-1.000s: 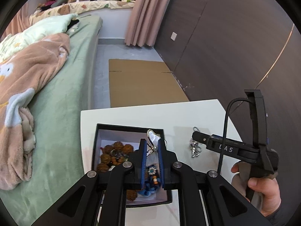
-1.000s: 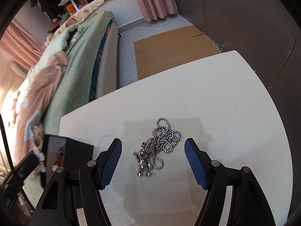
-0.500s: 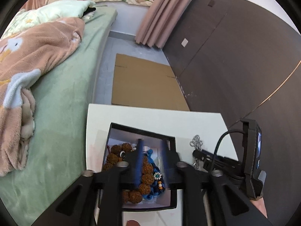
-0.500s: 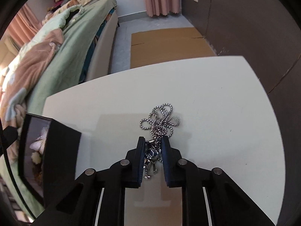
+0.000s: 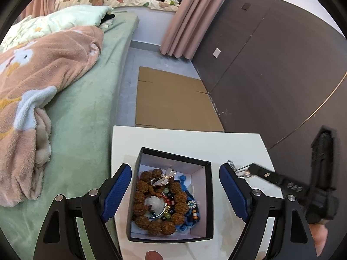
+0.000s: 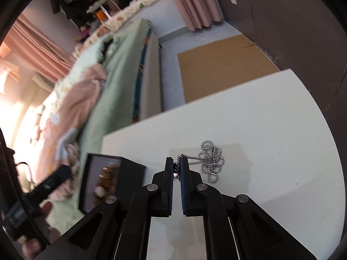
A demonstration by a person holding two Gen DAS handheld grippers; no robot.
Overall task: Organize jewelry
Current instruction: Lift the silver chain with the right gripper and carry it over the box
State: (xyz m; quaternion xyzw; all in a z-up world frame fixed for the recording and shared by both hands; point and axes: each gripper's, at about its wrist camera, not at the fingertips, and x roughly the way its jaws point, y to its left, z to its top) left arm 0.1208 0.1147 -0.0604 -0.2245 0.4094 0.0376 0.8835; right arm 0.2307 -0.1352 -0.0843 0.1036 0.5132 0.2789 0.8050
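A black jewelry box (image 5: 207,186) with a white lining sits on the white table (image 5: 195,140). It holds a brown bead bracelet (image 5: 141,199), blue beads and a gold dragonfly brooch (image 5: 166,176). My left gripper (image 5: 175,192) is open, its blue pads on either side of the box. My right gripper (image 6: 177,162) is shut on the silver chain necklace (image 6: 209,160), whose coils lie on the table (image 6: 260,119) right of the box (image 6: 121,173). The right gripper also shows in the left wrist view (image 5: 249,171), with a bit of chain at its tip.
A bed with a green cover (image 5: 82,108) and a pink blanket (image 5: 43,69) runs along the table's left side. Flat cardboard (image 5: 173,99) lies on the floor beyond the table. A dark wall (image 5: 271,65) stands to the right.
My left gripper has opened and let the brooch drop into the box. My right gripper closed on the necklace and has begun dragging it toward the box.
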